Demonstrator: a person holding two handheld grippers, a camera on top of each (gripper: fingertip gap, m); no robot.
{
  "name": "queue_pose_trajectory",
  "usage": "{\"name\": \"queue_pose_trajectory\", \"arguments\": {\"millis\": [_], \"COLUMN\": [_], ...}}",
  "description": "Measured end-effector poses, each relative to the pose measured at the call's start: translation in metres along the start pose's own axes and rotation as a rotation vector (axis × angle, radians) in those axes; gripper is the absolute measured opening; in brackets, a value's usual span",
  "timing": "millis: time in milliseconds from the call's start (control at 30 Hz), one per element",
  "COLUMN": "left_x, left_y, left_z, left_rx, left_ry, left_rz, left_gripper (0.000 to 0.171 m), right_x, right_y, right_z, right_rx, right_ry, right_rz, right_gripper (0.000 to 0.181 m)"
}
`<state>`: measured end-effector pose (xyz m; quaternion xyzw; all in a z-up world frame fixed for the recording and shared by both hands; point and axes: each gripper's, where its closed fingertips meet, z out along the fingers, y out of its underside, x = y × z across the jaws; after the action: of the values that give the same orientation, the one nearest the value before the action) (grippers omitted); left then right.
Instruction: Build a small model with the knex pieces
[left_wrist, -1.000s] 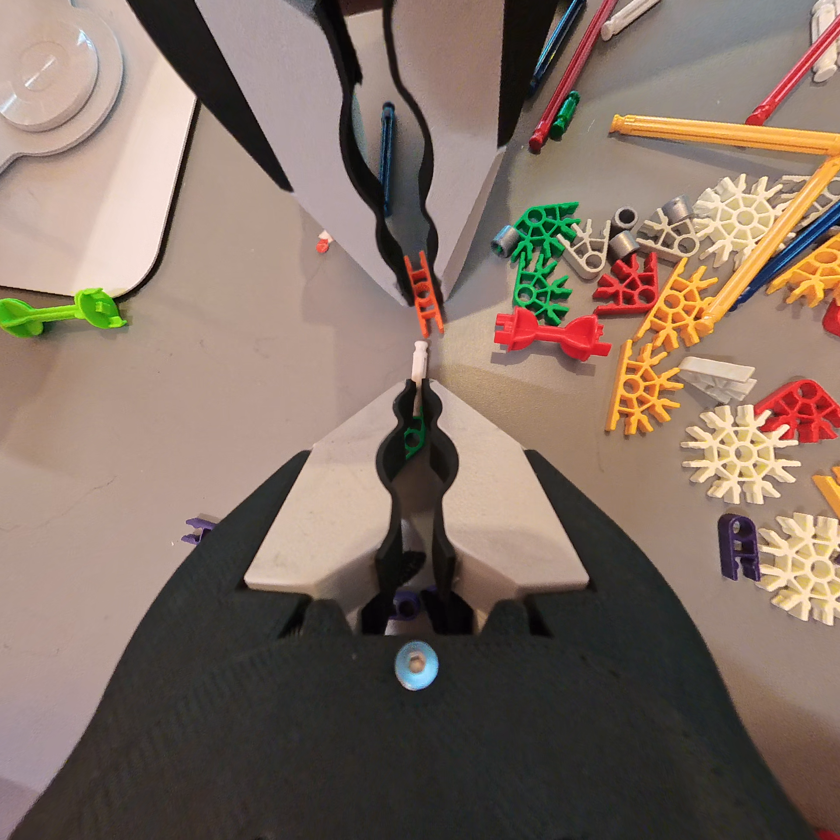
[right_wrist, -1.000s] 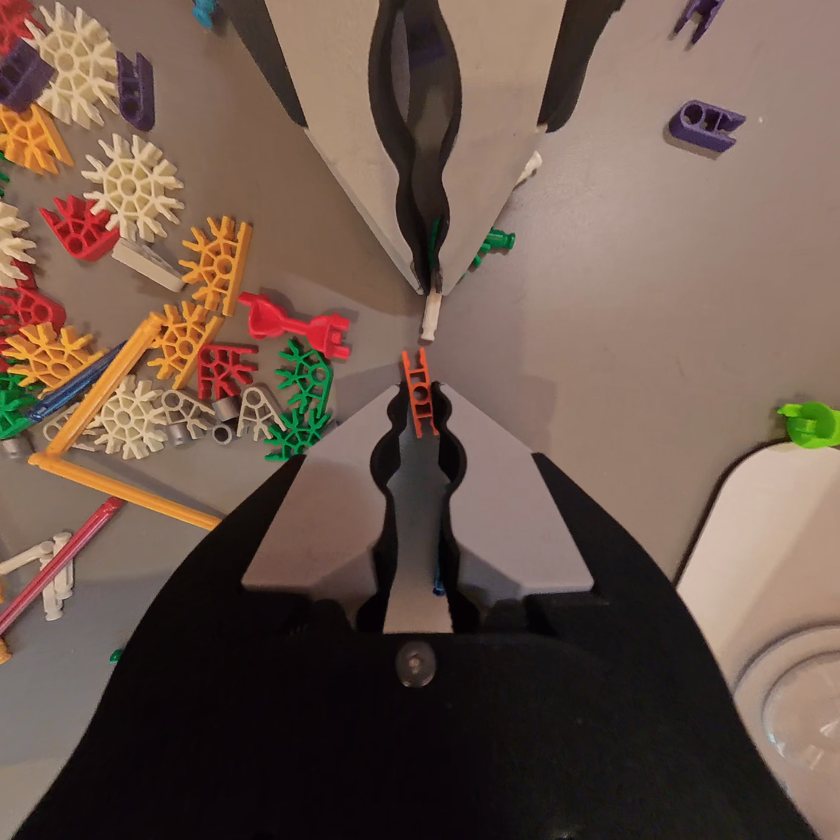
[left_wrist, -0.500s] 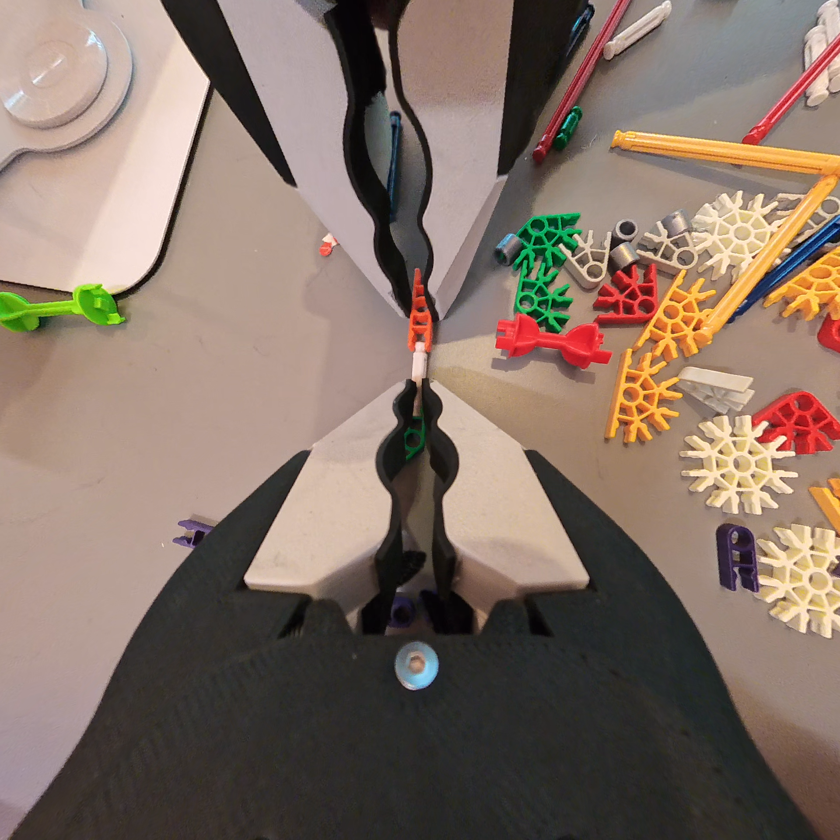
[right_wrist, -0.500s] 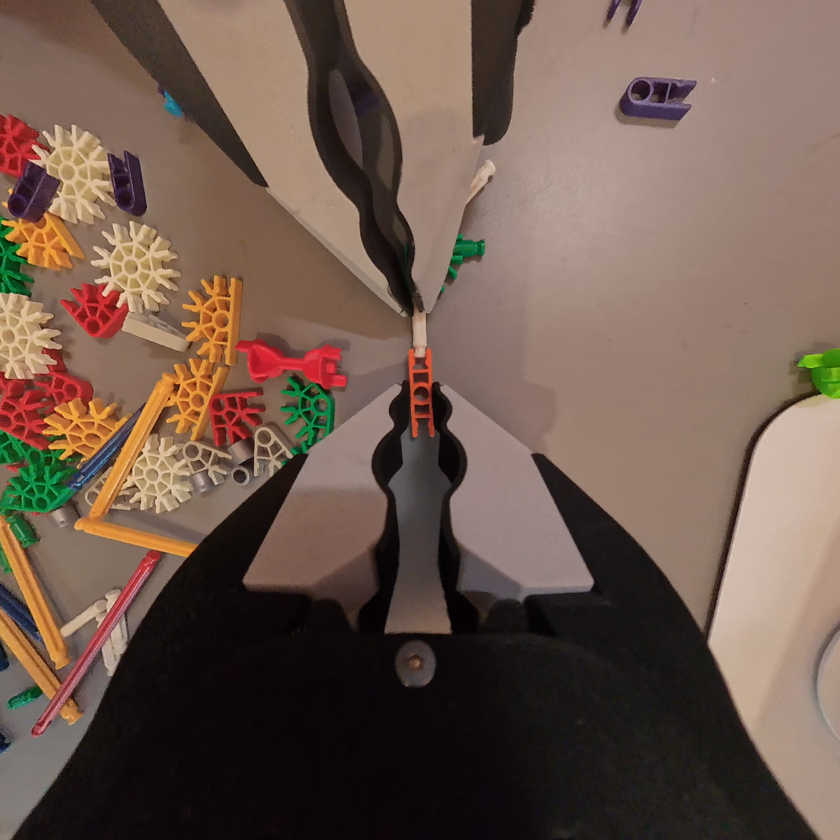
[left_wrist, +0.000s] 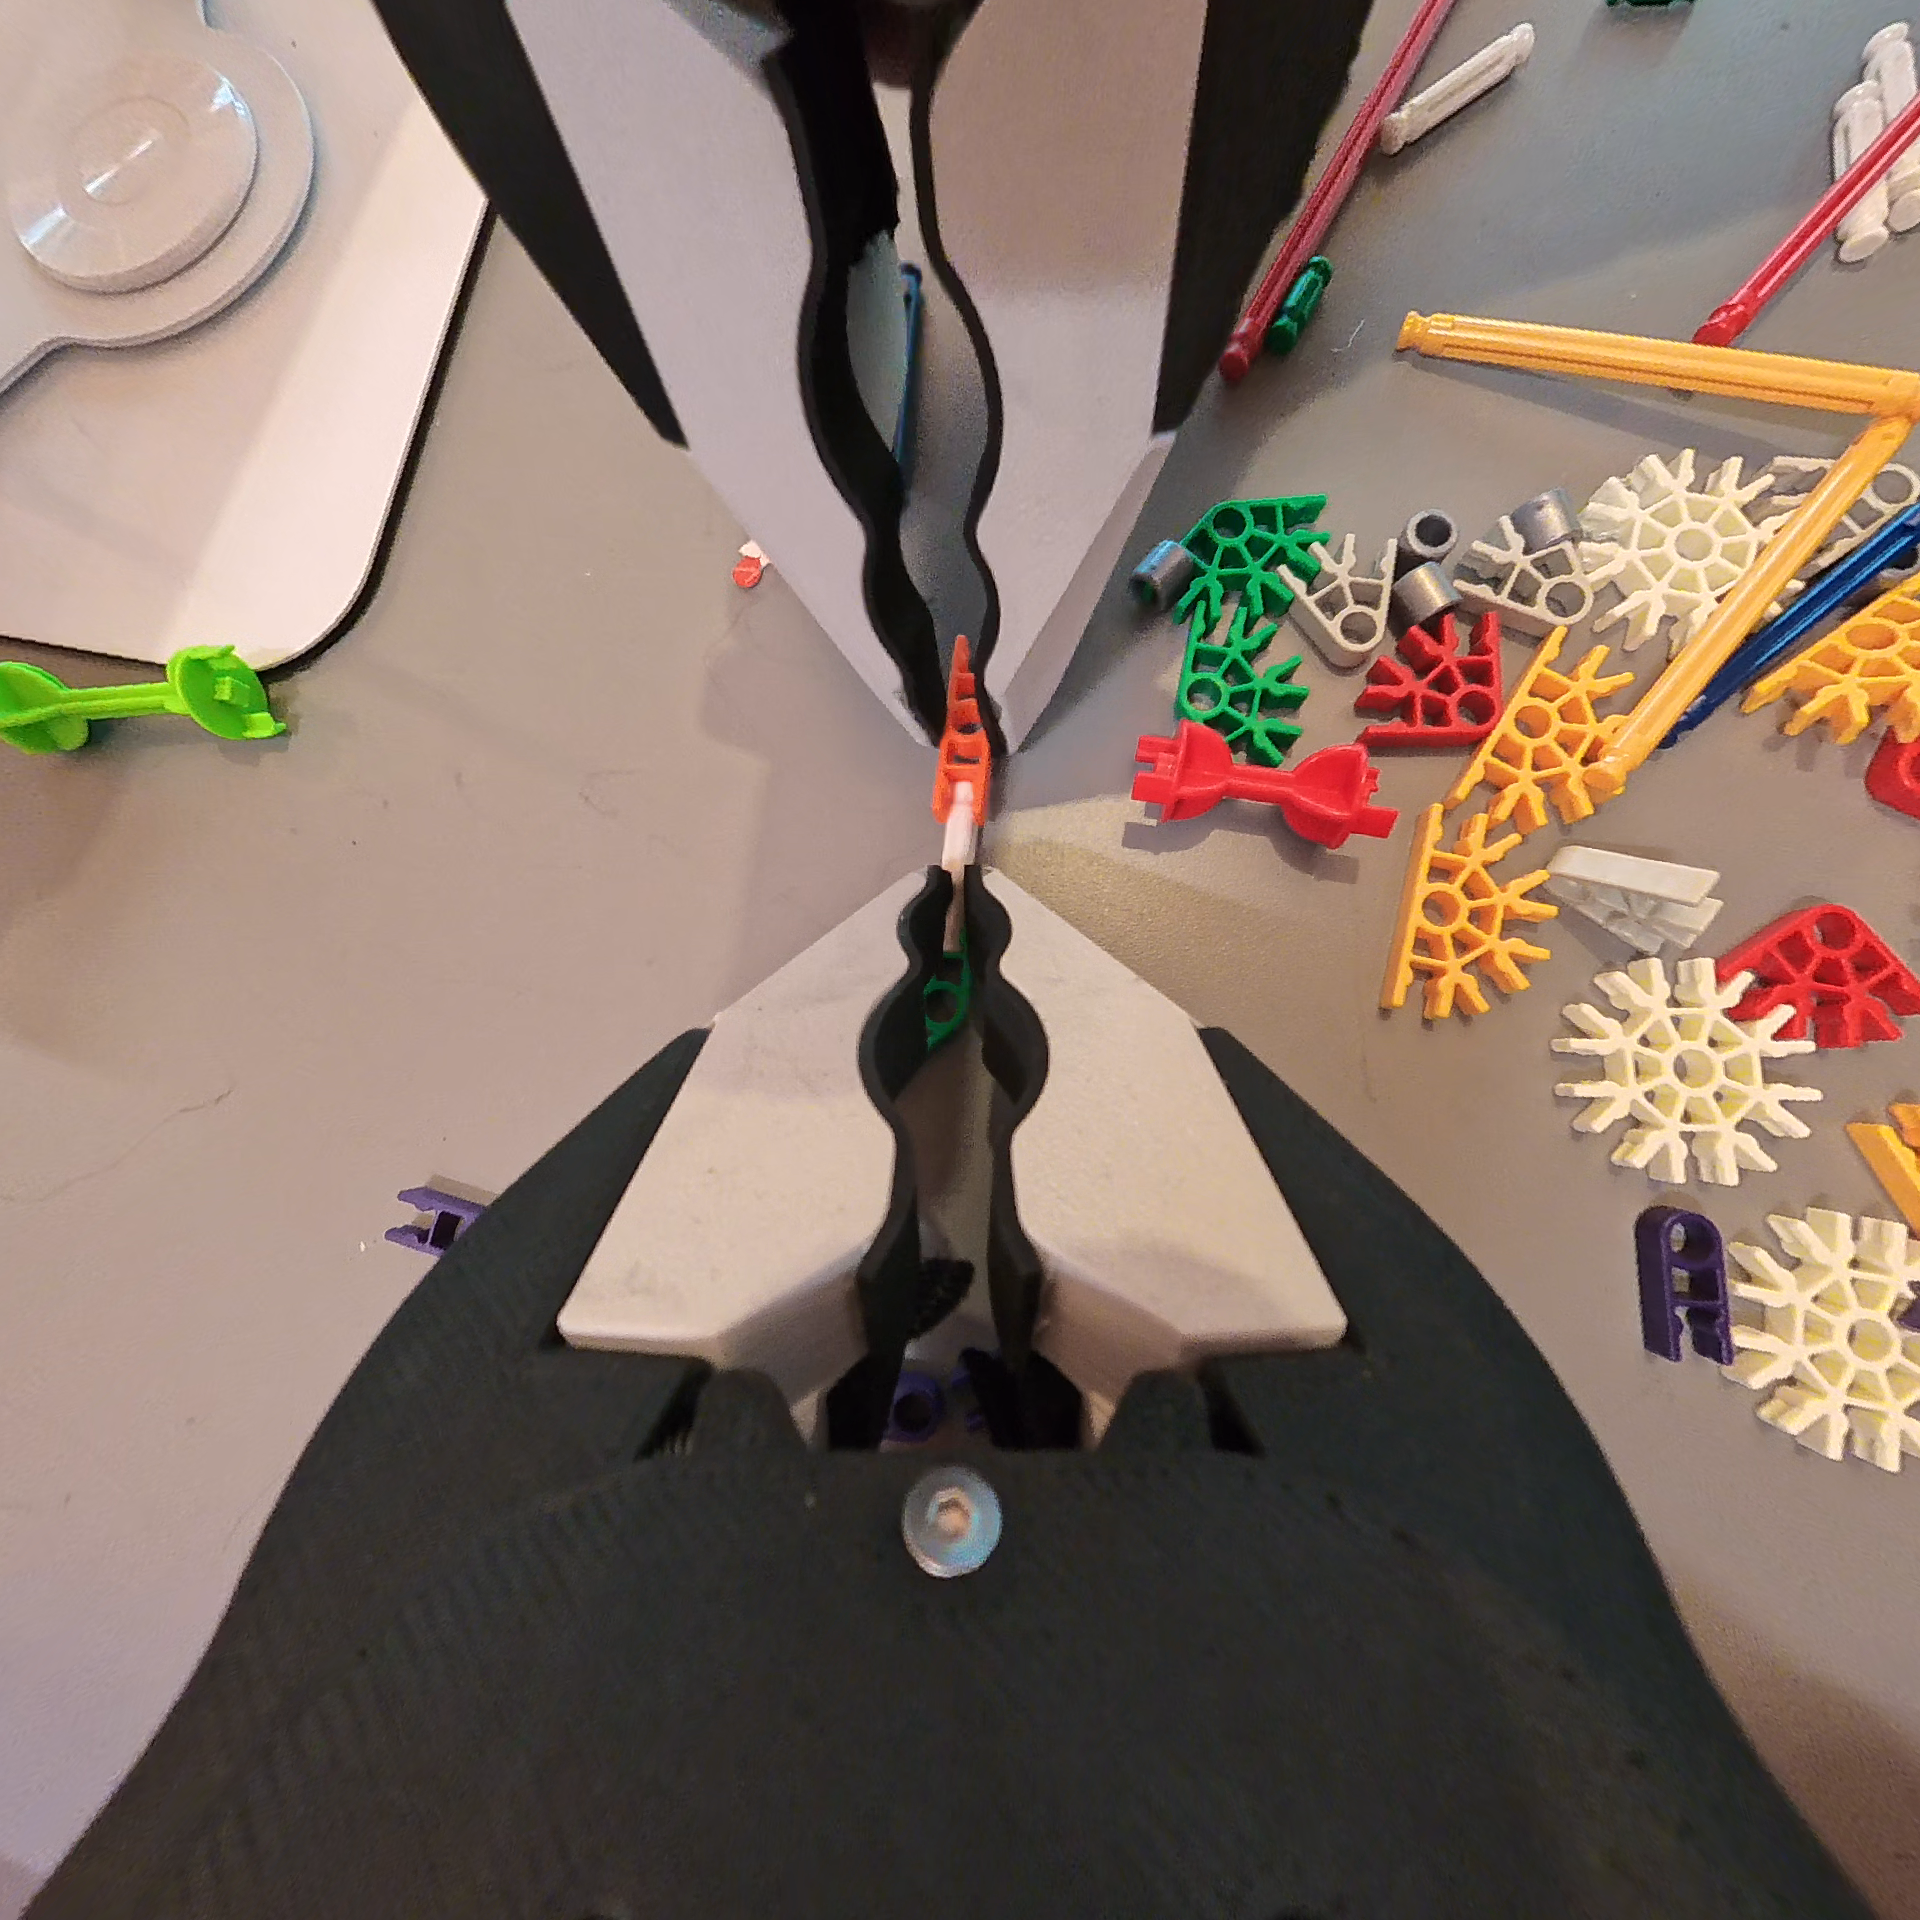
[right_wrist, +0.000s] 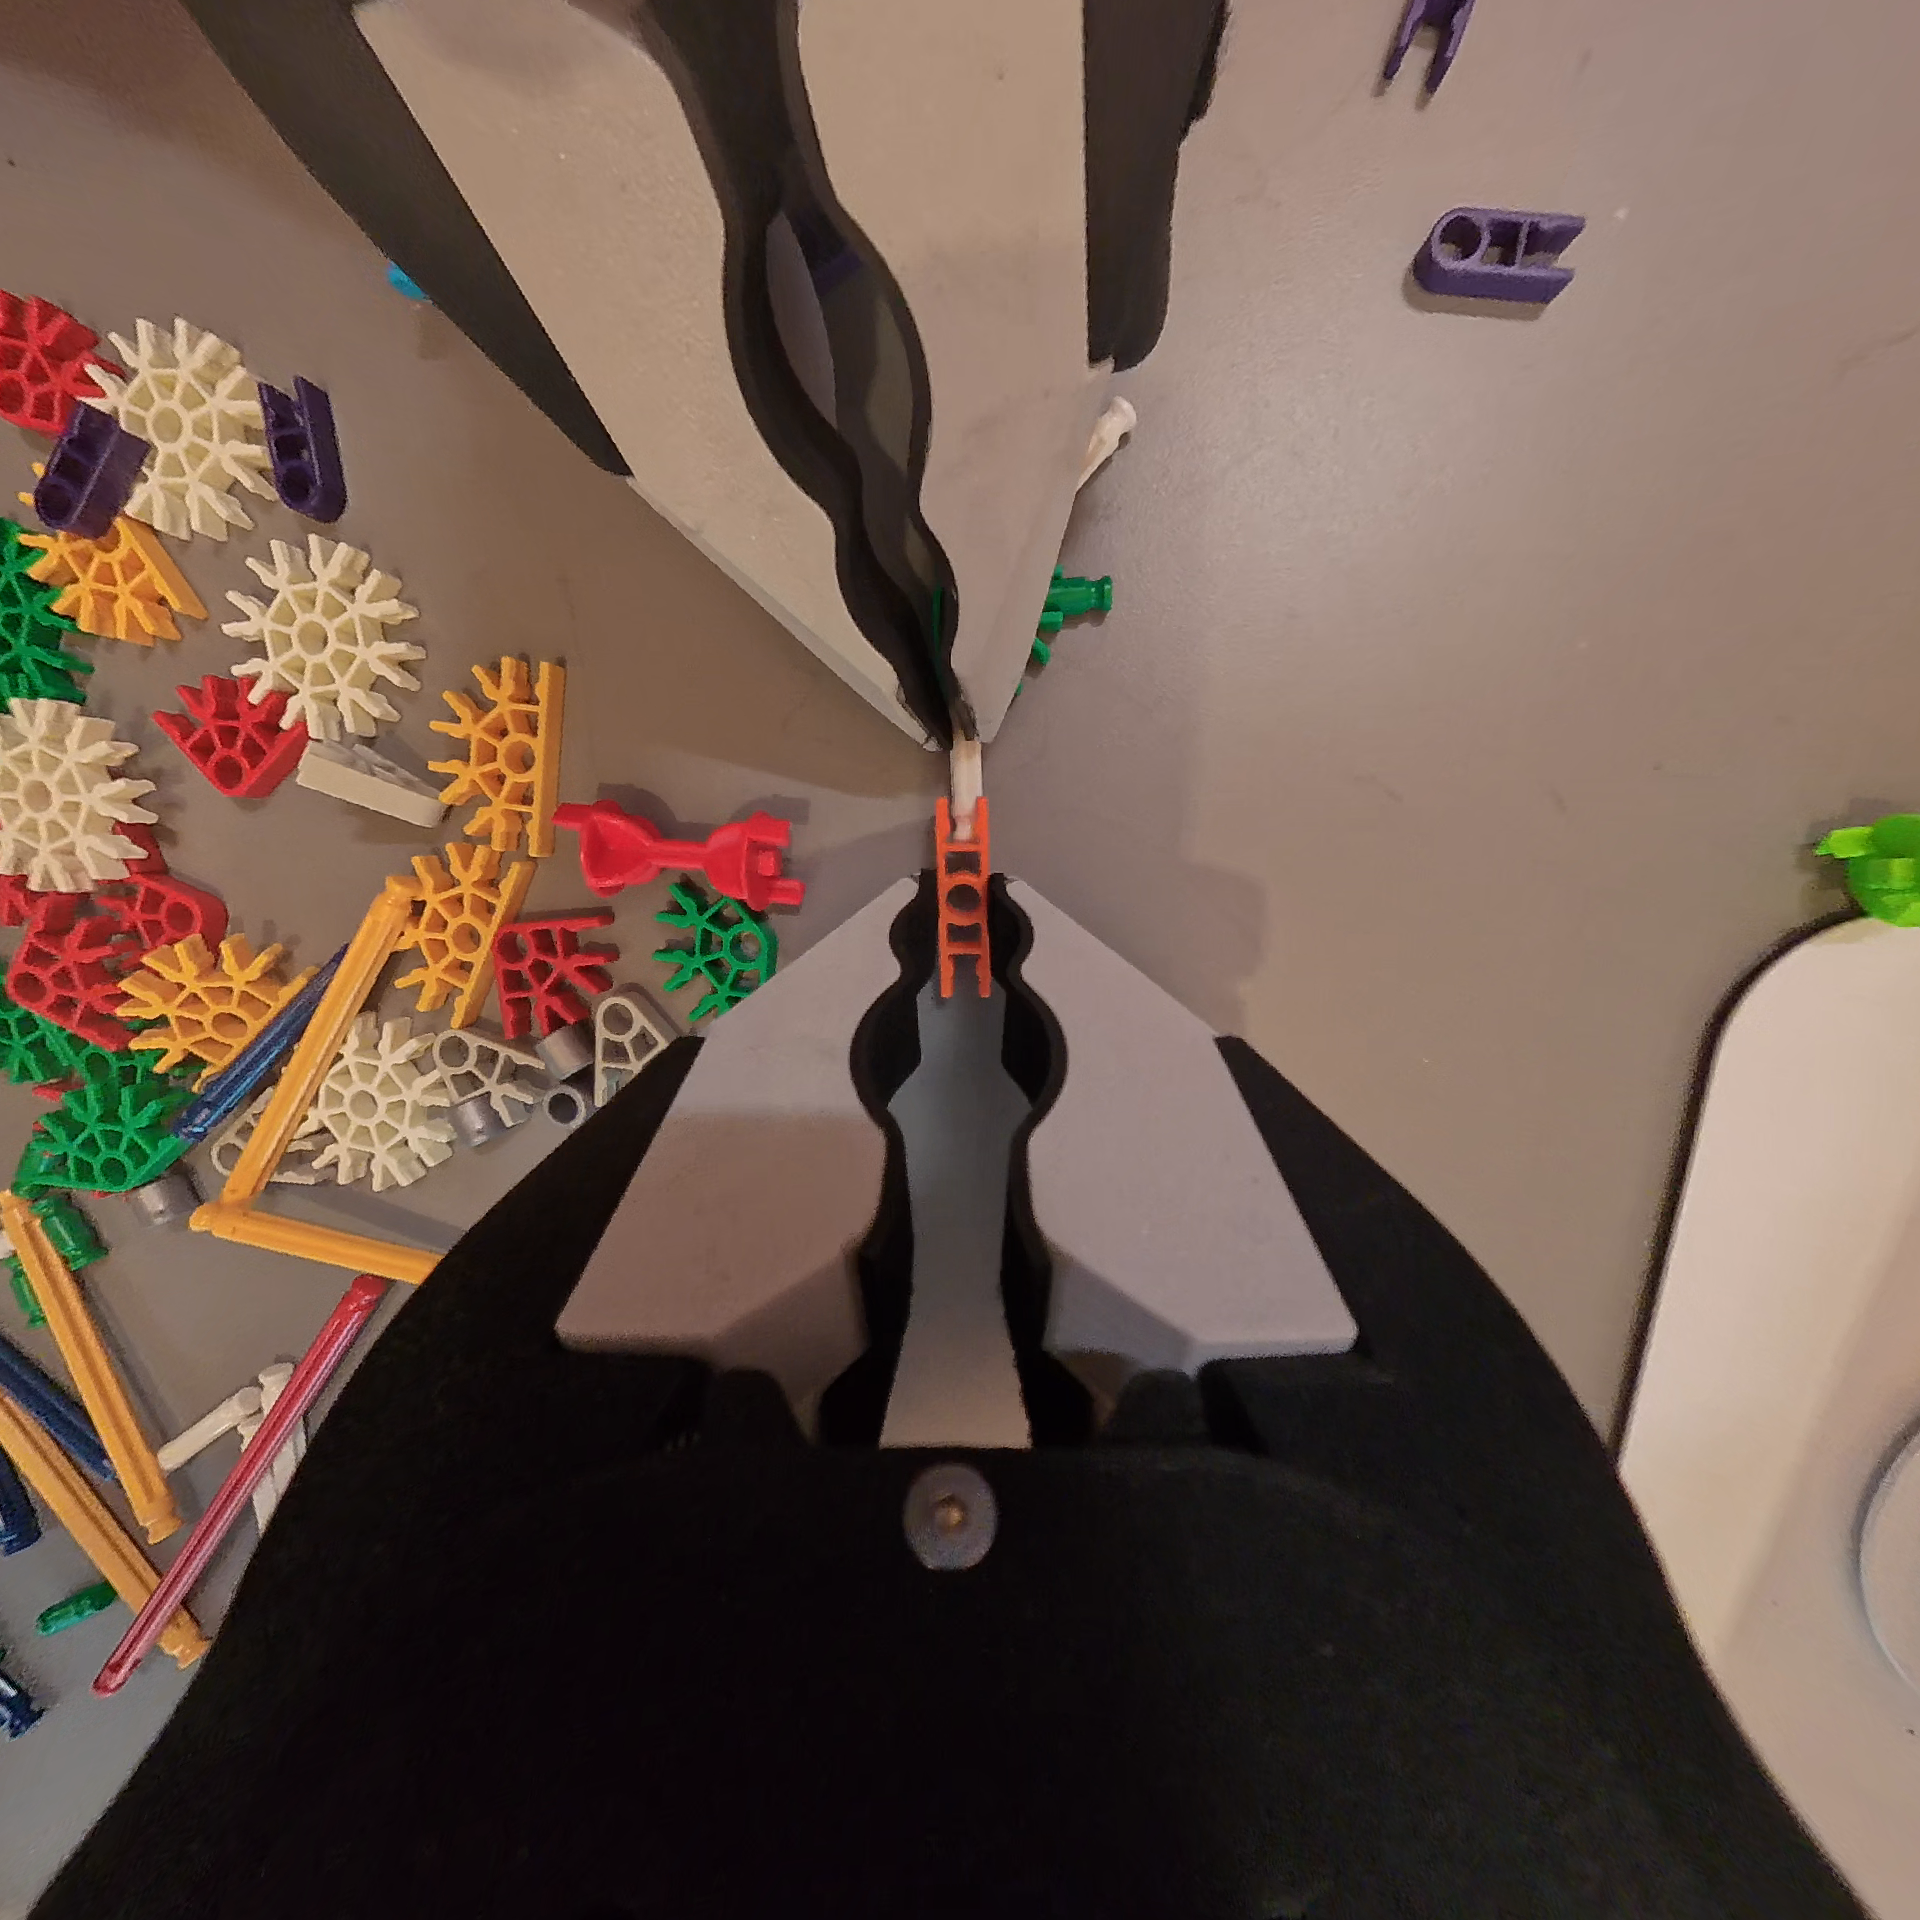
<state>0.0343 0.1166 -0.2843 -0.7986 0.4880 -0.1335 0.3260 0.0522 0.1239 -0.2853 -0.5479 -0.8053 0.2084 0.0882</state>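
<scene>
My left gripper (left_wrist: 954, 883) is shut on a short white rod (left_wrist: 958, 831) with a green connector (left_wrist: 943, 1003) on its near end, between the jaws. My right gripper (right_wrist: 964, 894) is shut on a small orange connector (right_wrist: 964, 904). The two grippers face each other tip to tip above the grey table. The white rod's free end (right_wrist: 966, 781) sits in the end slot of the orange connector (left_wrist: 961, 764). The right gripper (left_wrist: 961, 727) shows at the top of the left wrist view, and the left gripper (right_wrist: 956, 732) at the top of the right wrist view.
A pile of coloured connectors and rods (left_wrist: 1558, 727) lies to the right in the left wrist view and to the left (right_wrist: 260, 883) in the right wrist view. A white board (left_wrist: 208, 468) with a clear disc, a lime green piece (left_wrist: 135, 707) and purple connectors (right_wrist: 1496, 255) lie on the other side. The grippers are tip to tip, or close to it.
The two grippers have closed the gap between them. The white rod's tip, apart from the orange connector a second ago, now sits in its slot.
</scene>
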Motion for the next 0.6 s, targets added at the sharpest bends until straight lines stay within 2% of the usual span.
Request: {"name": "queue_pose_trajectory", "arguments": {"millis": [267,433,600], "left_x": [0.0,0.001,0.002], "left_y": [-0.001,-0.016,-0.017], "left_z": [0.0,-0.003,0.004], "left_rx": [0.001,0.083,0.06], "left_ry": [-0.004,-0.014,-0.004], "left_rz": [0.002,-0.02,-0.013], "left_gripper": [0.0,0.002,0.0], "right_x": [0.0,-0.001,-0.001], "right_y": [0.001,0.001,0.001], "right_z": [0.001,0.002,0.003], "right_rx": [-0.037,-0.054,-0.069], "right_ry": [0.011,0.012,0.01], "right_rz": [-0.006,-0.005,-0.003], "right_gripper": [0.007,0.007,0.007]}}
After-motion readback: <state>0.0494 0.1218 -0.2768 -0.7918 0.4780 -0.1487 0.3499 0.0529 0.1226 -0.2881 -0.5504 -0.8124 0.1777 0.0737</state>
